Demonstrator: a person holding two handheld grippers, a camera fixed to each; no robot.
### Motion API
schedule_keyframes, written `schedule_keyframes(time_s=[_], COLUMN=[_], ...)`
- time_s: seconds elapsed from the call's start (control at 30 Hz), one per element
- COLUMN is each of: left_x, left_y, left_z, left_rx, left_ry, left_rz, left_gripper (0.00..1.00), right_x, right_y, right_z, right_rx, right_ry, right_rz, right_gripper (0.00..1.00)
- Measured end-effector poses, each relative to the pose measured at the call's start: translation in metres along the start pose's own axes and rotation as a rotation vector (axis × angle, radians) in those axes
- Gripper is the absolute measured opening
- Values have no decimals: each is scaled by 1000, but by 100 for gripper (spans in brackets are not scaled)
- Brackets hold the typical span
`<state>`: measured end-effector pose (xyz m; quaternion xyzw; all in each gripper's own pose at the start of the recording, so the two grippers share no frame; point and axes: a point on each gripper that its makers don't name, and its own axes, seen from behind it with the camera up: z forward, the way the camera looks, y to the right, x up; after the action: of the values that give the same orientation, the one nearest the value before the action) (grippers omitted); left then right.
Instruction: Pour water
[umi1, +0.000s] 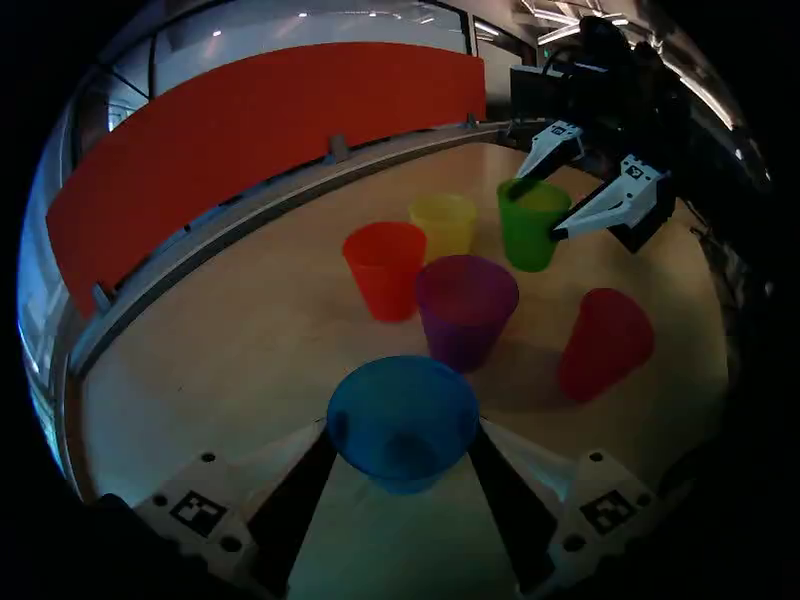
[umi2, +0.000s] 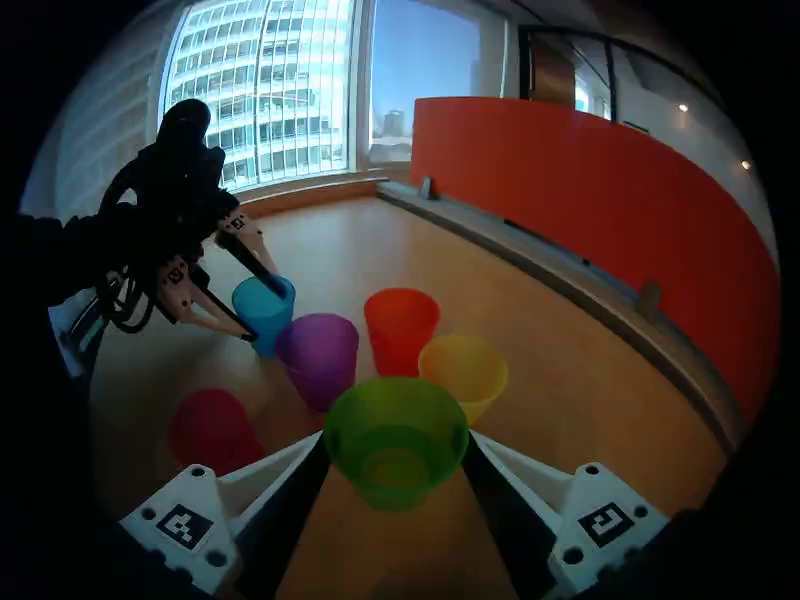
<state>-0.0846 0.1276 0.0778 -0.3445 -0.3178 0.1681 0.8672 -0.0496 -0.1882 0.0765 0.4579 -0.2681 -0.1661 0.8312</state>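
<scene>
At the bottom centre of the left gripper view, the blue cup (umi1: 403, 420) is clamped upright between the fingers of the left gripper (umi1: 403, 432), which are closed in to the cup's width with both pads pressed against its sides. The same hold is seen at centre left of the right gripper view, where the dark rig is carried above the wooden table (umi2: 560, 400). At the bottom centre of that view, the green cup (umi2: 395, 440) is pinched in just the same way by the right gripper (umi2: 395, 447), one finger set against each flank, rim up. Whether water lies in either cup cannot be told. Between the two held cups, four more are grouped on the table. The purple cup (umi1: 466, 308) is placed just beyond the blue one, and the orange cup (umi1: 386, 268) is just to its left. The yellow cup (umi1: 444, 222) is set farther back beside the green one, and the red cup (umi1: 605, 343) is off to the right, apart from the rest. A long red partition (umi1: 260, 140) is run along the table's far edge, and a tall glass building is framed by the windows (umi2: 270, 90) at upper left of the right gripper view.
</scene>
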Motion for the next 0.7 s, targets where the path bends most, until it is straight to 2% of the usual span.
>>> schedule_keyframes(time_s=[0.27,0.7], left_x=[-6,-24], left_y=[0,5], left_z=[-4,0], left_rx=[-7,-14], left_ry=[-1,-53], left_rz=[-27,-25], left_gripper=[87,86], right_x=[-3,-7], right_y=[0,-3], right_z=[3,7], right_rx=[0,0], right_ry=[-3,-8], right_rz=[4,9], right_gripper=[91,91])
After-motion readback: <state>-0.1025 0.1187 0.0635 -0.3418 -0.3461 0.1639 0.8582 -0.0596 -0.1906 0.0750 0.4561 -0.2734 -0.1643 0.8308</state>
